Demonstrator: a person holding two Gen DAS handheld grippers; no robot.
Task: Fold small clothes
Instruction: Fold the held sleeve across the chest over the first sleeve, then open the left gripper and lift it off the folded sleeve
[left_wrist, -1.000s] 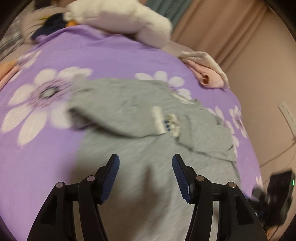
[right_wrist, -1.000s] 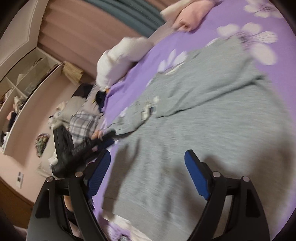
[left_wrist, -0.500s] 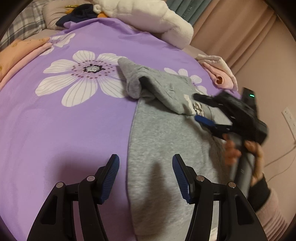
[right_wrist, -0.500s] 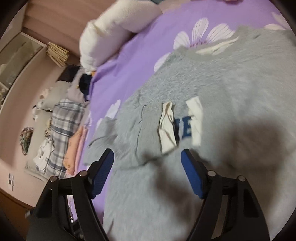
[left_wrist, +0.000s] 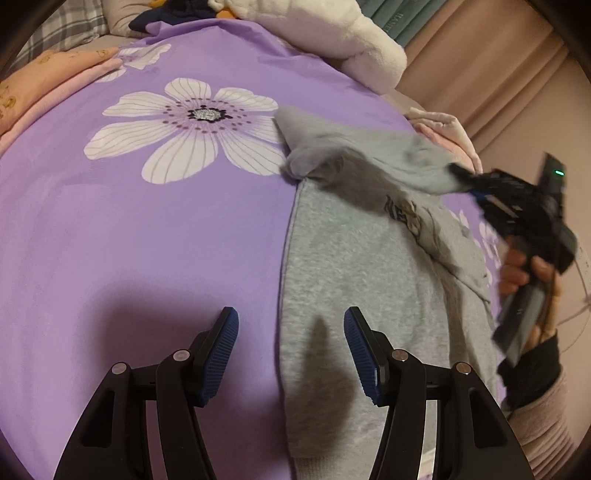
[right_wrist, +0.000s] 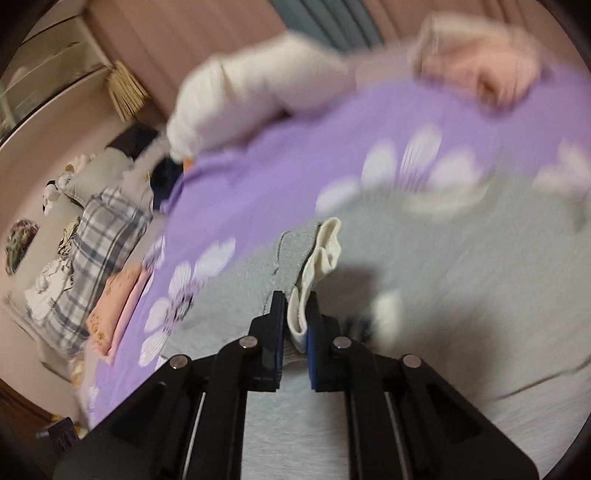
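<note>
Grey sweatshirt (left_wrist: 354, 295) lies on purple flowered bedspread (left_wrist: 147, 240). Right tool (right_wrist: 295, 314) just closed, pinching its cream-edged cuff. Left tool (left_wrist: 291, 332) spread, hovering over sweatshirt edge.

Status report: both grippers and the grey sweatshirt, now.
Right gripper just closed on the sleeve cuff. Left gripper open, above the grey sweatshirt. Sweatshirt on the purple bedspread. Nothing in the way.
</note>
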